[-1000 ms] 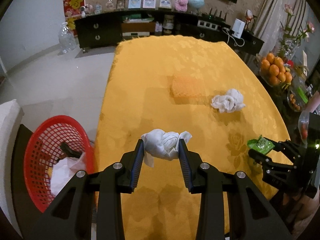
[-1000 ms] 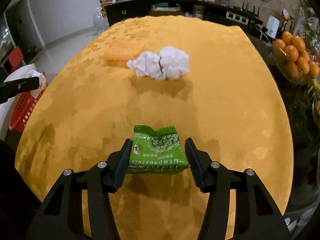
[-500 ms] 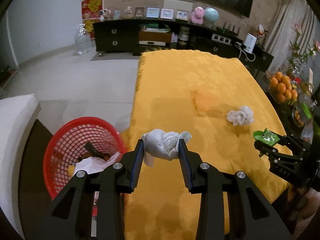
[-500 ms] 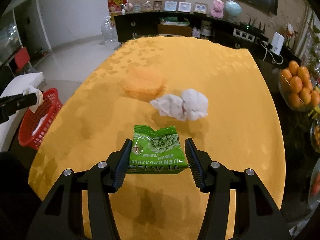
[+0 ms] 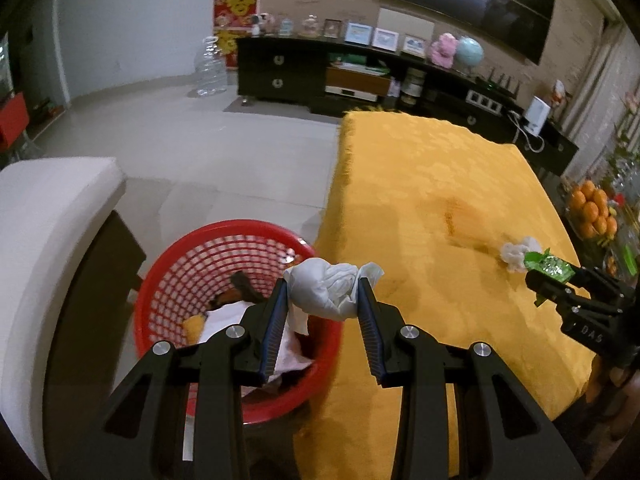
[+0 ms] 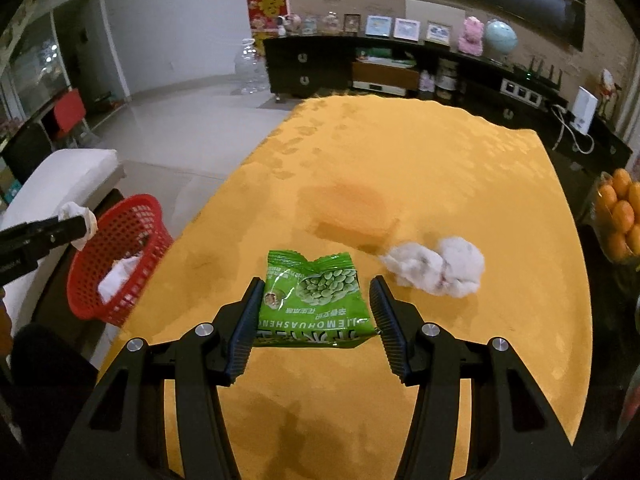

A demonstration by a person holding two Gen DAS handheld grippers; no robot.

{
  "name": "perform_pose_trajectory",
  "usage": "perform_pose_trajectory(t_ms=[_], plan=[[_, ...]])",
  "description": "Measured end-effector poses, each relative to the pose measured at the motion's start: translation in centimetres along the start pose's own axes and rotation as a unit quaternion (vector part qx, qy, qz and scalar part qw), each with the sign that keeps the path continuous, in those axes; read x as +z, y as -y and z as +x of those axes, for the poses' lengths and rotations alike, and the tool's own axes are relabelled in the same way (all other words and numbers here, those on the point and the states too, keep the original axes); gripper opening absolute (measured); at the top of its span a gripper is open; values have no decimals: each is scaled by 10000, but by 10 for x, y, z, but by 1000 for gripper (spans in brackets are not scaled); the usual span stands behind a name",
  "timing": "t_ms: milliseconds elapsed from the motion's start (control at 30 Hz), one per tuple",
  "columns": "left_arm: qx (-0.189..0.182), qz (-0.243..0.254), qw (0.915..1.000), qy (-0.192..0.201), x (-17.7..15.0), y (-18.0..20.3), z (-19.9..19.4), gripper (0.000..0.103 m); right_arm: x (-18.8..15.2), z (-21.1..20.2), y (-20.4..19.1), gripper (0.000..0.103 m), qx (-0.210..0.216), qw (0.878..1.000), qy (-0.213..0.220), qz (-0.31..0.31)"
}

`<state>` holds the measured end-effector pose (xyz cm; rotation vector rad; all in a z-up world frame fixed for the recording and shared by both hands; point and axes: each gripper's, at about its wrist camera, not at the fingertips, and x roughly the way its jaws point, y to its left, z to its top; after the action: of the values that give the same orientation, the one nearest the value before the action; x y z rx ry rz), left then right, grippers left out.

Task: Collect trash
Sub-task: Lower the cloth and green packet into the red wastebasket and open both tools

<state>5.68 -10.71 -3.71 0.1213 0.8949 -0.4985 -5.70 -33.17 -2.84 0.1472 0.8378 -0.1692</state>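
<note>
Red plastic mesh marks the goal: the laundry-style basket (image 5: 208,280) already holds white paper and dark scraps, so part of the job looks done. The left tongs (image 5: 323,300) pinch a crumpled tissue wad (image 5: 324,288) over the basket's near rim; the right tongs (image 6: 316,312) clamp a green pea snack packet (image 6: 316,300) above the yellow-clothed counter (image 6: 400,168). One loose tissue clump (image 6: 440,266) remains there, with open cloth all round it.
</note>
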Motion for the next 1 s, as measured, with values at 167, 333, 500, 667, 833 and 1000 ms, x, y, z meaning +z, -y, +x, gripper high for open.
perform_pose_trajectory(t_ms=[167, 333, 500, 667, 833, 1000], plan=[[101, -150, 9998, -23, -4, -20, -2, 33, 14, 4, -19, 53, 114, 9998, 54, -168], [192, -309, 9993, -30, -7, -37, -2, 34, 27, 8, -42, 53, 265, 9990, 98, -345], [289, -475, 9984, -35, -8, -54, -3, 34, 39, 12, -65, 53, 432, 9976, 129, -530], [354, -636, 9973, -45, -12, -70, -4, 33, 48, 16, -84, 53, 600, 9961, 123, -635], [411, -754, 9963, -61, -14, -83, -4, 34, 57, 22, -106, 53, 774, 9940, 100, -772], [418, -818, 9957, -107, -18, -93, -1, 34, 61, 30, -127, 53, 973, 9914, 10, -871]])
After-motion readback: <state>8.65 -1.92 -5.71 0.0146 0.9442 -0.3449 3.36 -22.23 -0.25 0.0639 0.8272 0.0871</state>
